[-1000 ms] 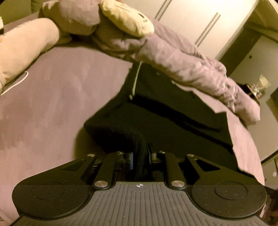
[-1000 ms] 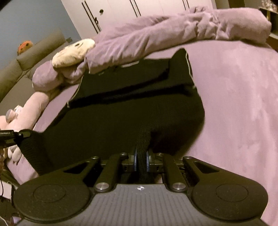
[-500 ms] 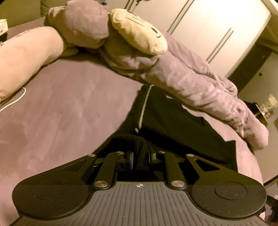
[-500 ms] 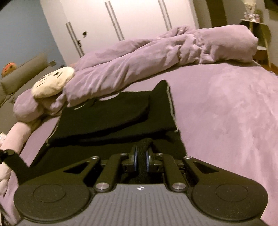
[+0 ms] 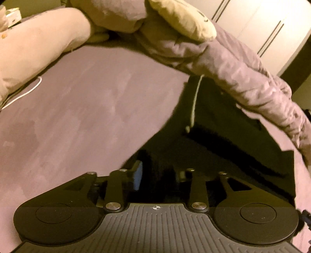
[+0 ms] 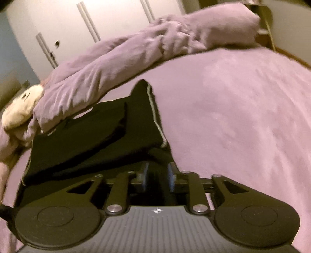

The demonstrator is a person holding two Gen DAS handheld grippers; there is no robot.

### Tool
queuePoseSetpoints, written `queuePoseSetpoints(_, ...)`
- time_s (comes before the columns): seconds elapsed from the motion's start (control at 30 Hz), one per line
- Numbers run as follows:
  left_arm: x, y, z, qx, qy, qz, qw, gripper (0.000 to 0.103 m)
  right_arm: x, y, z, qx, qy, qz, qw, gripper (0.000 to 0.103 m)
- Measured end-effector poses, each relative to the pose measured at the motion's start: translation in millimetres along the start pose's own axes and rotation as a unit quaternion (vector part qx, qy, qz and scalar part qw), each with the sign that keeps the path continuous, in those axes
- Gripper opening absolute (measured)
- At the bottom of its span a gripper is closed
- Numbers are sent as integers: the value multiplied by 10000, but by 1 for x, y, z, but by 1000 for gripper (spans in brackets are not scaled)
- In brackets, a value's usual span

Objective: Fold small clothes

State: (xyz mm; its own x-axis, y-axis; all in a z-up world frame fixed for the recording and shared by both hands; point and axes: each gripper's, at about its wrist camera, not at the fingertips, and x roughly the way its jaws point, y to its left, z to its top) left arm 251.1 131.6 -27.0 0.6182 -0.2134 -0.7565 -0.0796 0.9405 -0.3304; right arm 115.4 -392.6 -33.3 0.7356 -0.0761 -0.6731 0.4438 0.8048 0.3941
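A black garment (image 5: 223,136) with a pale stripe along one edge lies folded over itself on the purple bed sheet (image 5: 77,116). My left gripper (image 5: 158,173) sits low at its near left corner. The jaws are opening, and dark cloth still lies loose between the parted fingers (image 5: 138,173). In the right wrist view the same garment (image 6: 87,136) spreads out to the left. My right gripper (image 6: 157,175) is at its near right corner, jaws opening too, with black fabric in the gap and the pads (image 6: 171,175) off it.
A rolled purple duvet (image 6: 136,58) lies along the far side of the bed, just past the garment. A plush toy with a cream face (image 5: 180,17) rests on it, beside a pink plush (image 5: 38,42) and a white cable (image 5: 23,93). Wardrobe doors (image 6: 97,19) stand behind.
Both grippers travelled forward and down toward the duvet, bringing the garment's near edge over onto the rest. Their jaws, shut on the cloth before, have now parted.
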Motion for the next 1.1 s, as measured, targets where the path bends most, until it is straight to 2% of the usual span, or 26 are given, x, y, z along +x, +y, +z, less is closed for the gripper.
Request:
queuePoseSetpoints(0.07,-2,5,-6,83,75,2,9999,50,-3,-7,-6,56,189,122,9997,47)
queuePoseSetpoints(0.13,-7,9,-9,81,66,24,9999,51,-9,-6,-12,-221,229,154,9994,49)
queuePoseSetpoints(0.17,-11,10,-11,78,31,-12,10000,52,-13,-1,-15,-554,197,153,9982,53)
queuePoseSetpoints(0.23,-20,12,-15,94,-73,-123,9999,62,-20,11,-22,-1319,28,11,9913,60)
queuePoseSetpoints(0.27,-24,13,-18,167,-133,-154,9997,70,-24,17,-27,-1753,-55,-23,9845,62)
queuePoseSetpoints(0.3,-27,13,-22,271,-173,-155,9994,74,-27,23,-33,-2284,-157,-128,9734,63)
queuePoseSetpoints(0.4,-30,12,-36,764,-129,8,9970,74,-32,28,-48,-3169,-222,-273,9478,65)
queuePoseSetpoints(0.47,-28,13,-47,994,-46,123,9950,74,-31,27,-54,-3334,-157,-310,9421,65)
queuePoseSetpoints(0.6,-15,17,-56,979,192,232,9947,74,-24,30,-70,-3675,-53,-428,9290,64)
queuePoseSetpoints(0.73,-8,8,-46,1056,31,225,9942,74,-16,48,-83,-4350,-184,-538,8986,61)
queuePoseSetpoints(0.83,-1,-3,-29,1205,-72,195,9925,76,-8,63,-93,-5038,-355,-568,8612,61)
queuePoseSetpoints(0.93,16,-13,-16,1382,66,155,9903,77,3,75,-98,-5494,-363,-465,8335,60)
queuePoseSetpoints(1.03,36,-20,-6,1462,325,-47,9887,79,17,84,-98,-5783,-356,-382,8141,57)
queuePoseSetpoints(1.1,47,-23,-2,1499,405,-165,9877,81,27,88,-92,-5803,-358,-296,8131,57)
